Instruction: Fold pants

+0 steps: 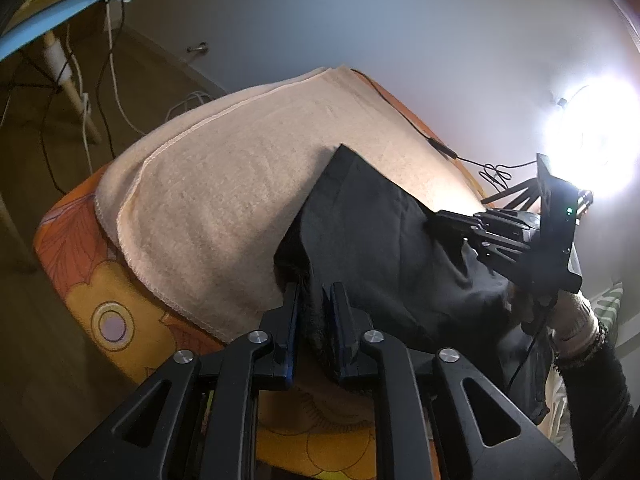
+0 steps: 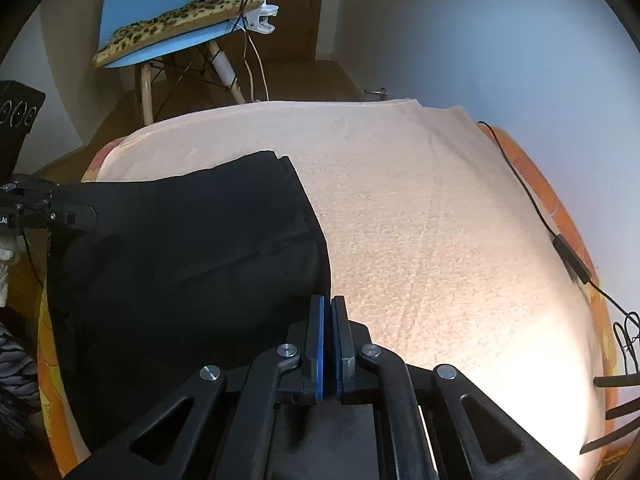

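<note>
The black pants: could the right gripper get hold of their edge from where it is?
Probably yes. The right gripper, jaws shut and empty, sits just beside the black pants edge on the towel, nothing between them.

text: none can be read | left gripper (image 2: 48,212): white letters cut off at frame edge, illegible | labels: none

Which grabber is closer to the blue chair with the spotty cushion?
Left. The blue chair stands off the table's left end. The left gripper pinches the black pants on that side; the right gripper, shut, sits further right, by the beige towel.
</note>
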Action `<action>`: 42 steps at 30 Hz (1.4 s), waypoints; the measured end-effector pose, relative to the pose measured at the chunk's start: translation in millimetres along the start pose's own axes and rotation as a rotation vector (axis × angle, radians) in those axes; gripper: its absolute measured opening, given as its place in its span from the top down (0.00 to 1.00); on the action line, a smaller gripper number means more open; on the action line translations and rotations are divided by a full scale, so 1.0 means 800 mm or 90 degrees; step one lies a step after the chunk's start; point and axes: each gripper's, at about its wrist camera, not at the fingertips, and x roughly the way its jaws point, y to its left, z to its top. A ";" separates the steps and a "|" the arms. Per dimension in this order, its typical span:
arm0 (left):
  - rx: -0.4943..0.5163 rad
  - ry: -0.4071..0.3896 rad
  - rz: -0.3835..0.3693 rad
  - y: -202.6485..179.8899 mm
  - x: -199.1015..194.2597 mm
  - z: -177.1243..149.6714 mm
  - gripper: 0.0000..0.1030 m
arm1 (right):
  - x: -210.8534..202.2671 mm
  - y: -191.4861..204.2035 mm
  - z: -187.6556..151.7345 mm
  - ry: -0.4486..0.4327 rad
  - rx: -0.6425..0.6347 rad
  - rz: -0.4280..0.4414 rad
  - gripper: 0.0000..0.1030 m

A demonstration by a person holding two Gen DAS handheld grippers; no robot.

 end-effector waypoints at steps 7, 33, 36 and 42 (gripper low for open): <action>-0.011 0.010 0.001 0.007 0.007 -0.003 0.79 | -0.002 -0.003 -0.004 -0.002 0.004 -0.005 1.00; 0.198 -0.074 0.023 -0.077 0.003 -0.022 0.90 | 0.019 0.035 0.109 0.109 0.281 0.191 0.53; 0.211 -0.073 0.021 -0.082 0.006 -0.026 0.90 | 0.037 0.043 0.109 0.130 0.288 0.198 0.53; 0.242 -0.078 0.042 -0.096 0.005 -0.033 0.90 | 0.056 0.062 0.113 0.166 0.253 0.157 0.77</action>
